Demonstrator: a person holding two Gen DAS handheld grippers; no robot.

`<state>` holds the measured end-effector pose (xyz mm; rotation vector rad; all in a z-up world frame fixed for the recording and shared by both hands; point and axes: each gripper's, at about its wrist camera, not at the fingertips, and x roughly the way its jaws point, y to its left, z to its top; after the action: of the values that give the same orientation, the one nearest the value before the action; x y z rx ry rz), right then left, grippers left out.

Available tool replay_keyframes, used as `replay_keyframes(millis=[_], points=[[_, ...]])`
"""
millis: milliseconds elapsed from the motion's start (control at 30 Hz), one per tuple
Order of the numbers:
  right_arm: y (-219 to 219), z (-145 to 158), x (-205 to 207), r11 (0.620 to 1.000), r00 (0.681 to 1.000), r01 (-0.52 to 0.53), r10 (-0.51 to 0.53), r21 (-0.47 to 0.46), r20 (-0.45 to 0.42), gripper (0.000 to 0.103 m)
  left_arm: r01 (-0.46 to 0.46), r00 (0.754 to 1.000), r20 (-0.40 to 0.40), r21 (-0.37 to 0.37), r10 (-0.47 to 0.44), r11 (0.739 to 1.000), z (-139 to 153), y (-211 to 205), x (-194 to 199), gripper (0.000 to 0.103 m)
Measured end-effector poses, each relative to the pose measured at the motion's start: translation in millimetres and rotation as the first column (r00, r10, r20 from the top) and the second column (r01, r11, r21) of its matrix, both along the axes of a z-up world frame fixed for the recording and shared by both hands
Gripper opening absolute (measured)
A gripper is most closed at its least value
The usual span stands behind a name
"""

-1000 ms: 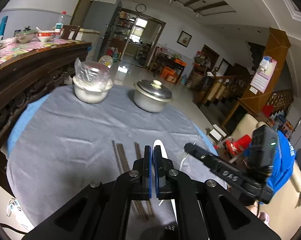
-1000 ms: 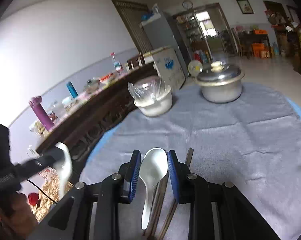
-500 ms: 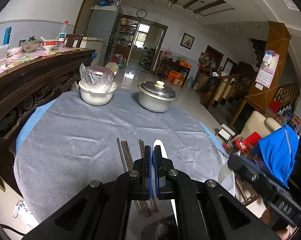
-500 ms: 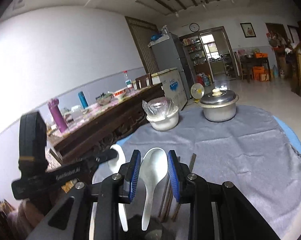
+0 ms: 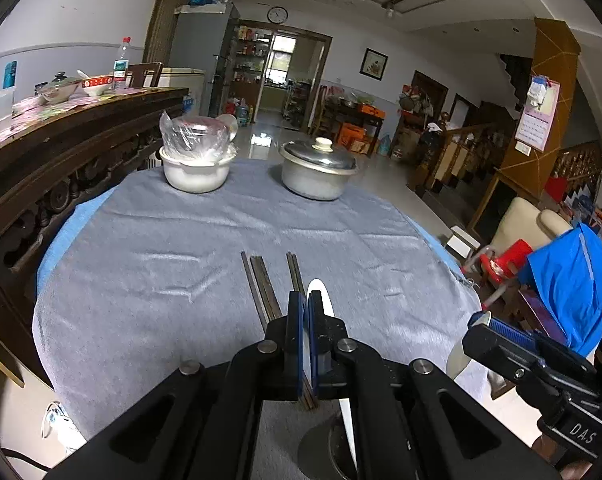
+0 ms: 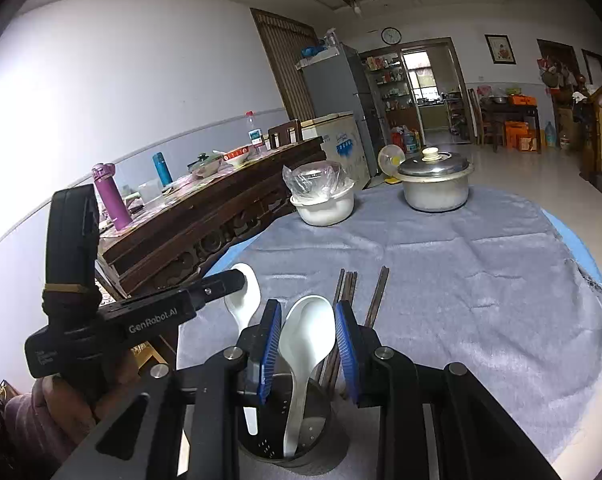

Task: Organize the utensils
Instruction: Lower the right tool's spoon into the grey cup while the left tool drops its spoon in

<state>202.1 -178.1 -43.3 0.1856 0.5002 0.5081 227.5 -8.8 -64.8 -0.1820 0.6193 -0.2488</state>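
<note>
White spoon sits gripped between right fingers above holder; left fingers pinch another spoon.

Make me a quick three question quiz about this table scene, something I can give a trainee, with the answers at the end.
1. True or false: the metal pot has its lid on.
2. Pick one: what sits between the jaws of the right gripper? A) a white spoon B) a pair of chopsticks C) a water bottle
3. Short answer: the left gripper holds a second white spoon. What stands under both spoons' handles?

Key
1. True.
2. A.
3. The dark perforated holder.
</note>
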Motion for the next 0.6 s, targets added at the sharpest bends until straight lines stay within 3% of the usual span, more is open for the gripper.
replay_keyframes(millis=[333,600], points=[[-0.3,0.0,-0.5,1.0,0.999,-0.018,0.019,0.024,-0.034,0.032,0.064,0.998,0.015,0.038,-0.065,0.997,-6.0,-11.7,-10.8,0.003],[-13.0,-2.5,1.5,0.998,0.998,0.021,-0.017,0.064,-0.053,0.032,0.01,1.0,0.009,0.013,-0.011,1.0,-3.2,8.1,-7.0,0.005]])
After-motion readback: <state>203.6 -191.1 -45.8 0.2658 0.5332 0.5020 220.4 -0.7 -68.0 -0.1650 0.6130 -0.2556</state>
